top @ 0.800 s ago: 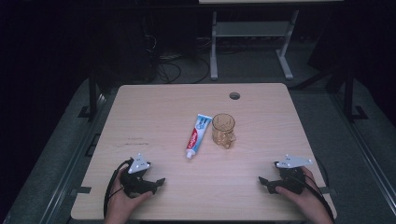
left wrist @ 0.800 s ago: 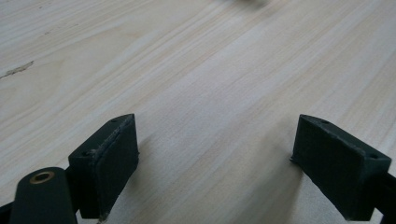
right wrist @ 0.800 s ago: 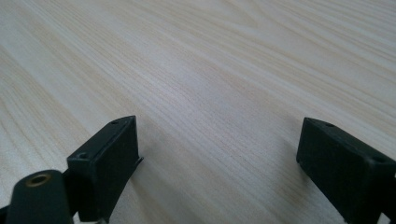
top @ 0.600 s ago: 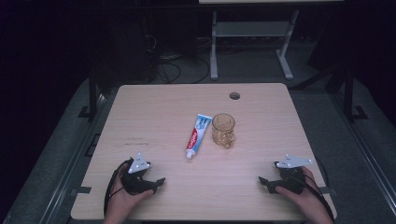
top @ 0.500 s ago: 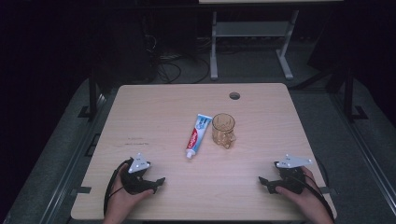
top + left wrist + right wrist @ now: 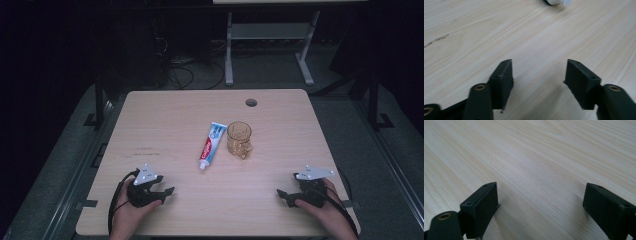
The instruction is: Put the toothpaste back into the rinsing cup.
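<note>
Hand-held grippers (image 6: 167, 191) (image 6: 283, 193) unmoved, toothpaste (image 6: 211, 144) beside mug (image 6: 238, 140).

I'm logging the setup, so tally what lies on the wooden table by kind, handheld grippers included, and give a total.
White, red and blue toothpaste tube: 1
Clear amber glass mug with a handle: 1
Black two-jaw grippers, both open and holding nothing, left gripper and right gripper: 2
Total: 4
</note>
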